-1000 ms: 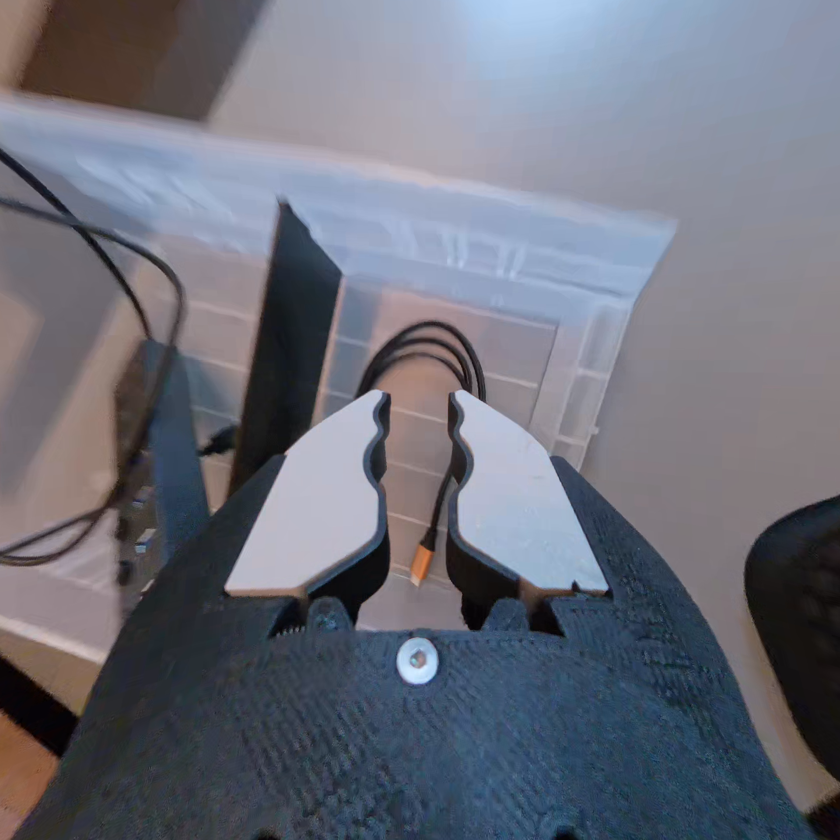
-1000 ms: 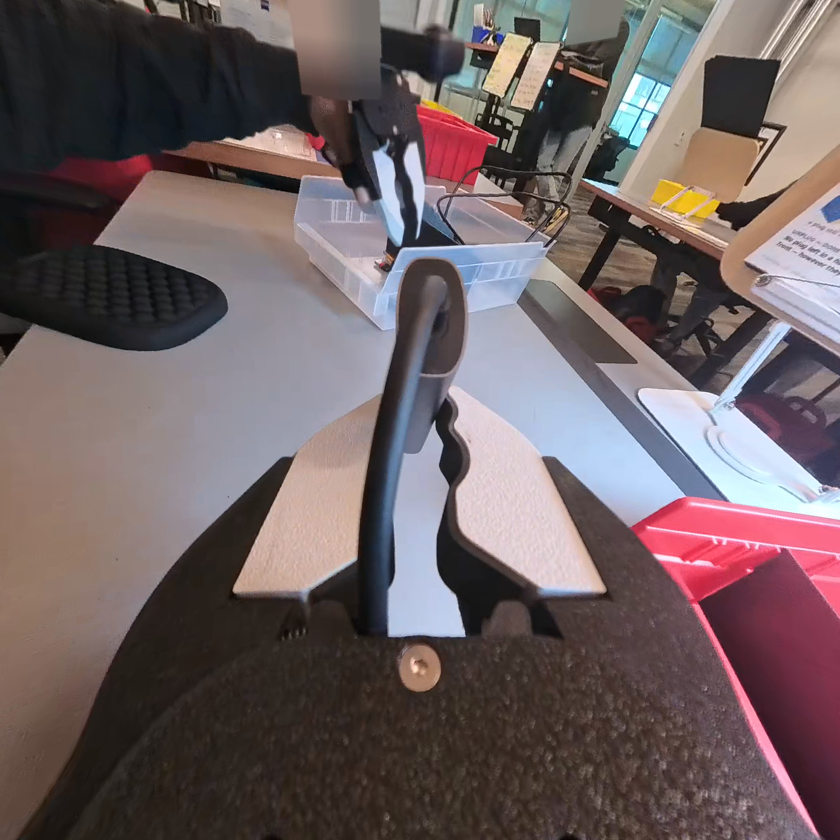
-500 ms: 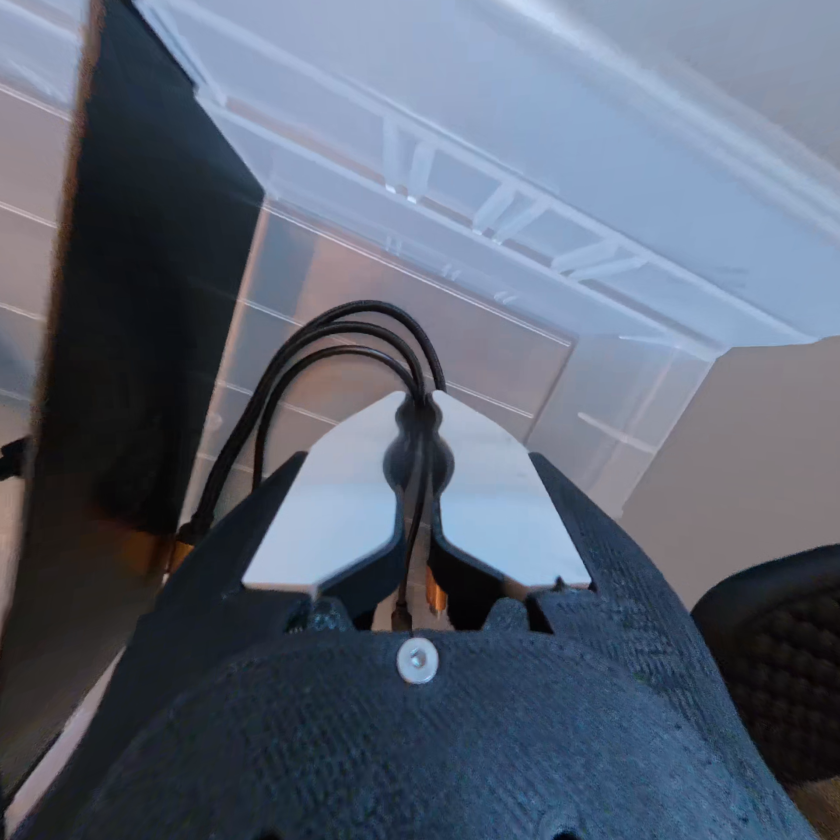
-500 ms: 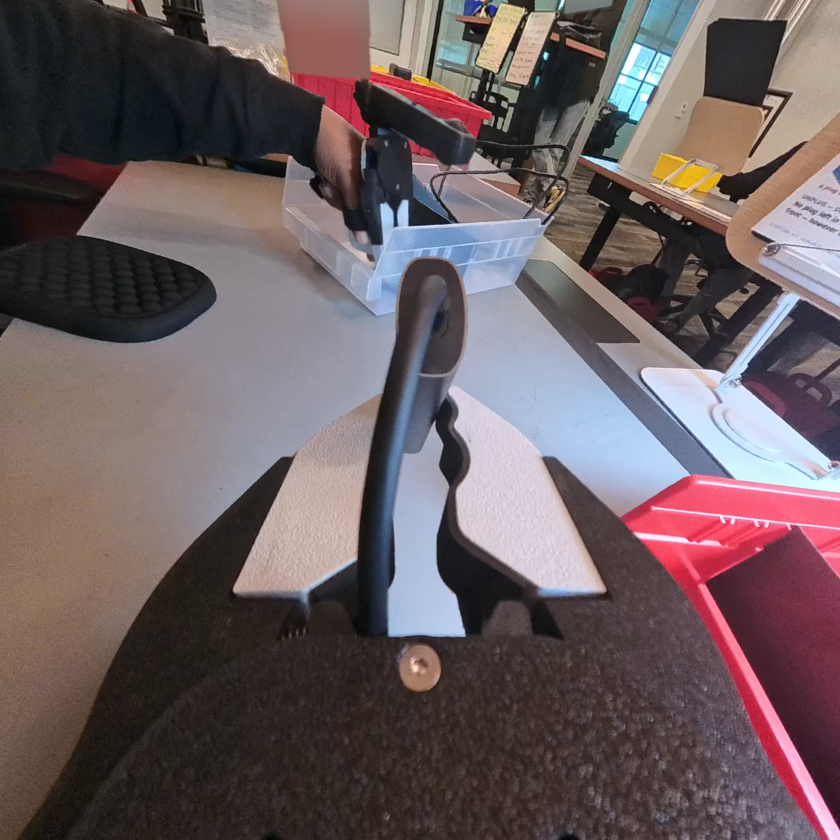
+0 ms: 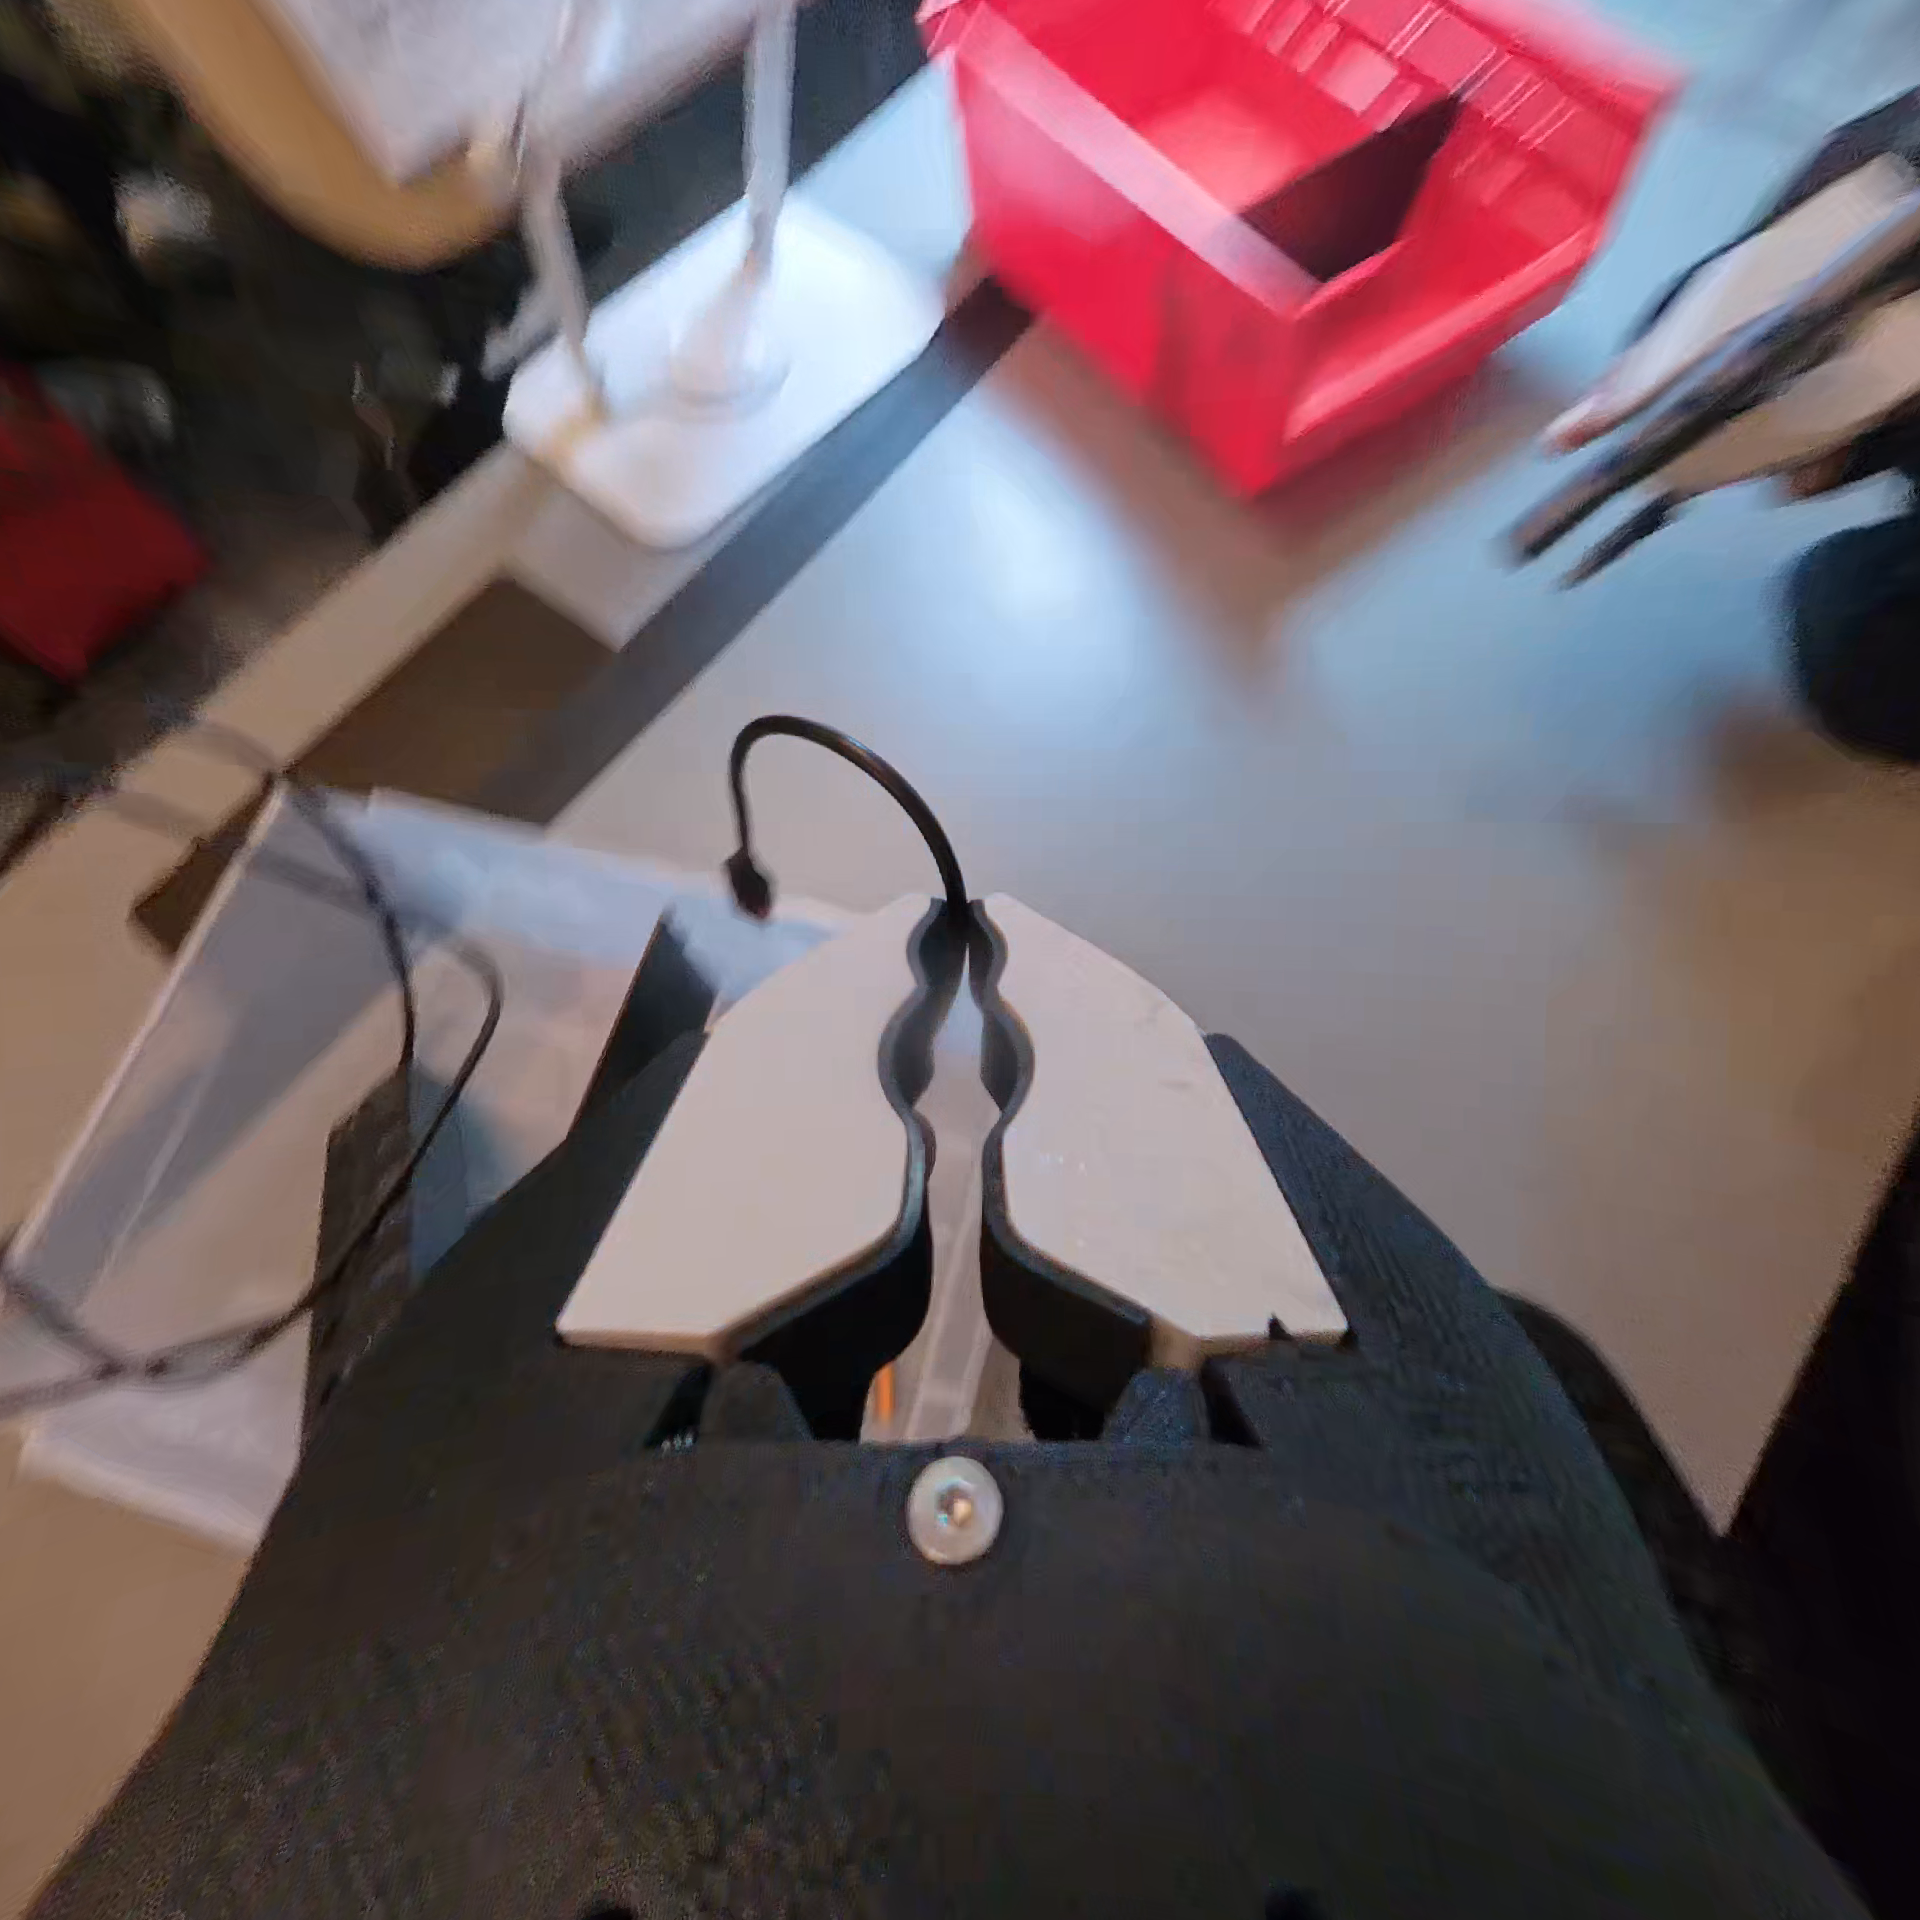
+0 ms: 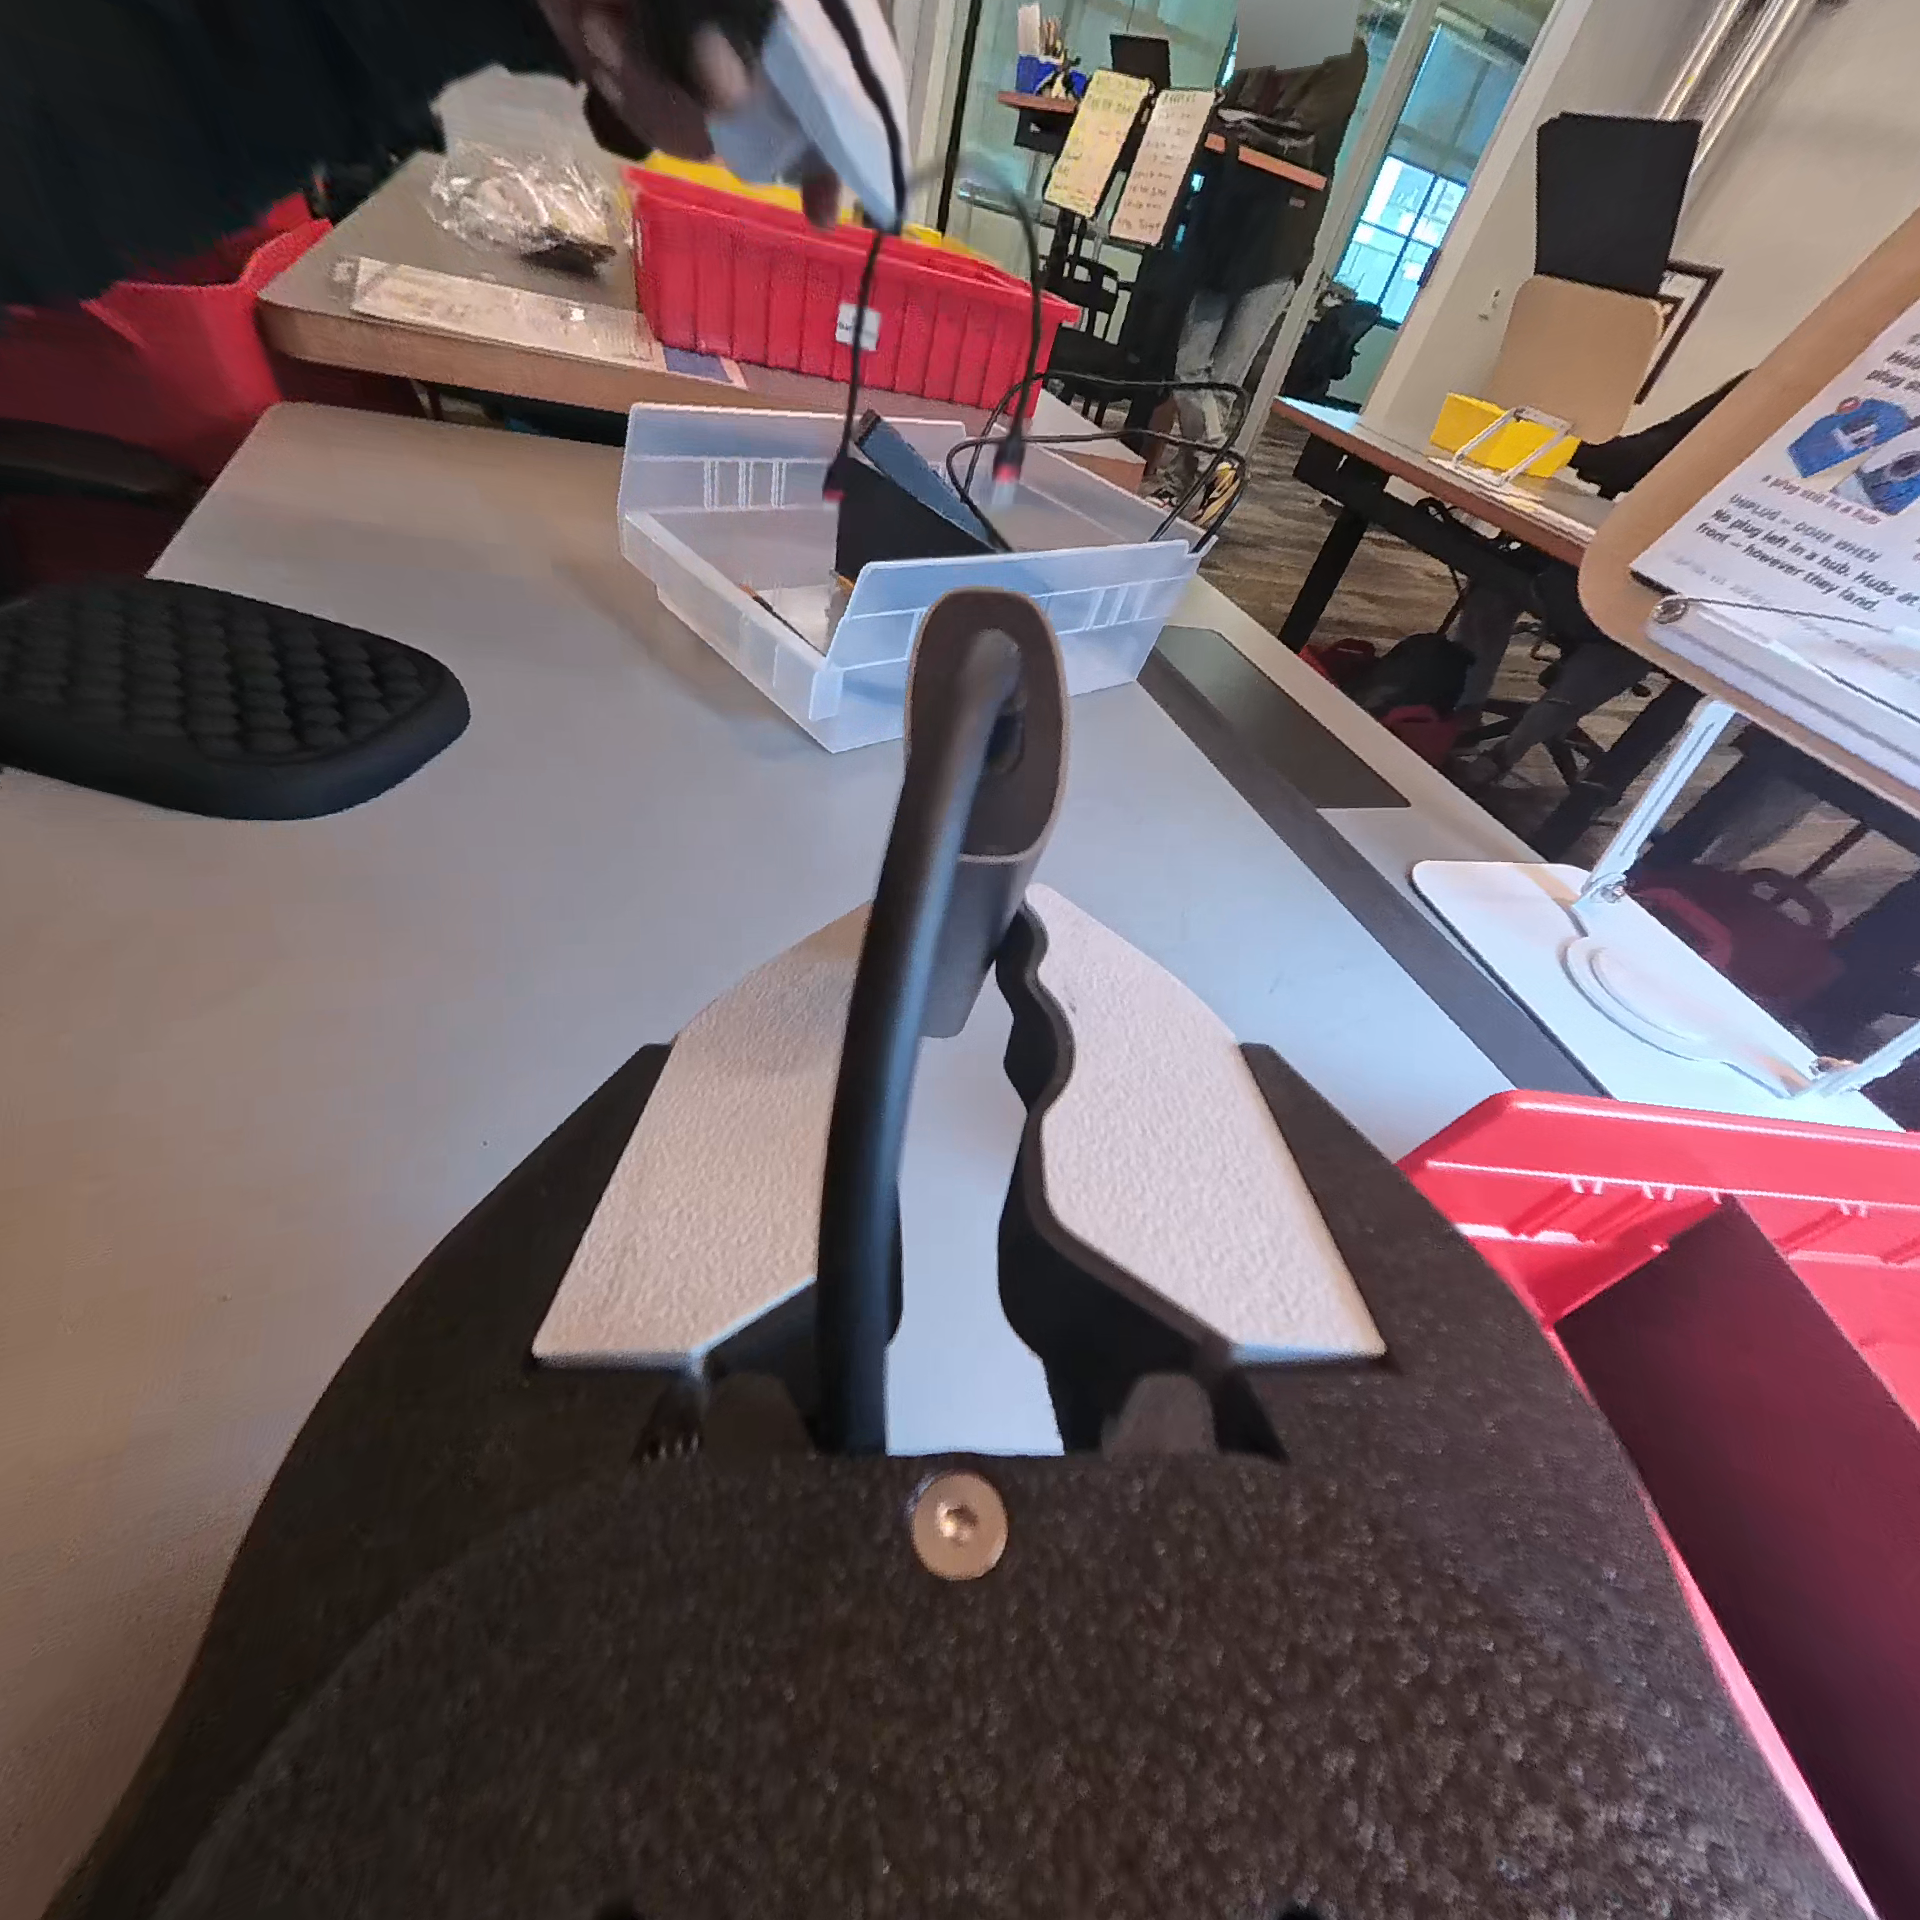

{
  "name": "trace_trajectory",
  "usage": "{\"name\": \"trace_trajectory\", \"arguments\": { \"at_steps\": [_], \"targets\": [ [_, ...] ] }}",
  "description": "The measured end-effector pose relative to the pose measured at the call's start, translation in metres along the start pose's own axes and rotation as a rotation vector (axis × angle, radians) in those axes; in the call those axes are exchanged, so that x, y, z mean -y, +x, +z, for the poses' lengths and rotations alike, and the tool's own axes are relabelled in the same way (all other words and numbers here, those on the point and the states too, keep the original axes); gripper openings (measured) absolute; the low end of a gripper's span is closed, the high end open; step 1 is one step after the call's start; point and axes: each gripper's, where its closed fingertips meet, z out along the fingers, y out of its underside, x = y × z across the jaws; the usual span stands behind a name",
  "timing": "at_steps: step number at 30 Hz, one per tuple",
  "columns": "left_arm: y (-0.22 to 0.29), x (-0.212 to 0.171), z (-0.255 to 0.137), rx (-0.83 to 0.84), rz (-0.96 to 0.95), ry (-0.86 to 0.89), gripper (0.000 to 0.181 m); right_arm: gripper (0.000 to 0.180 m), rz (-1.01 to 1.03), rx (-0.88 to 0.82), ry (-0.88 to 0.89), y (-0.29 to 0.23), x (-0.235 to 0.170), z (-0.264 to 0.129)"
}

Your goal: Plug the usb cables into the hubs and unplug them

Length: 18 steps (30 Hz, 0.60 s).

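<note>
The left gripper (image 5: 958, 914) has its fingers (image 5: 790, 1164) drawn almost together, pinching a thin black cable (image 5: 894, 790) right at their tips; the cable arches up and over to the left of the tips and ends in a small black plug (image 5: 750, 883) hanging free in the air. Below and to the left of these fingers sits a clear plastic bin (image 5: 208, 1049) on the grey surface (image 5: 1195, 831), with a black divider (image 5: 655, 997) standing in it and more loose black cable looping over its near side. Ahead of the fingers, well apart, are a red bin (image 5: 1226, 312) and a white stand base (image 5: 707, 436). The right gripper (image 6: 987, 935) holds a dark grey hub (image 6: 997, 790) upright between its fingers (image 6: 1153, 1143), which stand narrowly apart around it; the hub's thick black cord (image 6: 883, 1091) curves from its top down along the left finger toward the gripper body. Beyond the hub, in the right wrist view, the left gripper (image 6: 821, 135) is raised above the clear bin (image 6: 935, 623), blurred, with its cable hanging down toward the bin. A black padded armrest (image 6: 208, 696) lies far left of the right fingers, and a red bin (image 6: 1662, 1195) sits just to their right.
</note>
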Motion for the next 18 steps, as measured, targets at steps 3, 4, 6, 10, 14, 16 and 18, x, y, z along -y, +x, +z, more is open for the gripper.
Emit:
{"name": "trace_trajectory", "arguments": {
  "at_steps": [3, 4, 6, 10, 14, 16, 18],
  "targets": [
    [0.056, 0.040, -0.011, -0.172, 0.019, 0.180, 0.003, 0.018, 0.000, -0.020, 0.006, 0.003, 0.002, -0.002],
    [0.076, 0.048, -0.011, -0.253, 0.010, 0.235, 0.003, 0.018, -0.003, -0.026, 0.005, 0.004, 0.002, -0.003],
    [0.110, 0.056, -0.004, -0.402, -0.037, 0.332, 0.003, 0.018, -0.008, -0.042, 0.000, 0.007, 0.000, -0.005],
    [0.146, 0.037, 0.034, -0.647, -0.258, 0.435, 0.003, 0.018, -0.003, -0.073, -0.010, 0.012, -0.004, -0.010],
    [0.148, -0.030, 0.101, -0.662, -0.468, 0.294, 0.003, 0.018, 0.009, -0.092, -0.011, 0.016, -0.008, -0.017],
    [0.145, -0.059, 0.118, -0.631, -0.505, 0.210, 0.003, 0.018, 0.012, -0.095, -0.014, 0.017, -0.010, -0.018],
    [0.141, -0.081, 0.122, -0.562, -0.461, 0.121, 0.005, 0.018, 0.012, -0.093, -0.019, 0.017, -0.012, -0.018]
  ]
}}
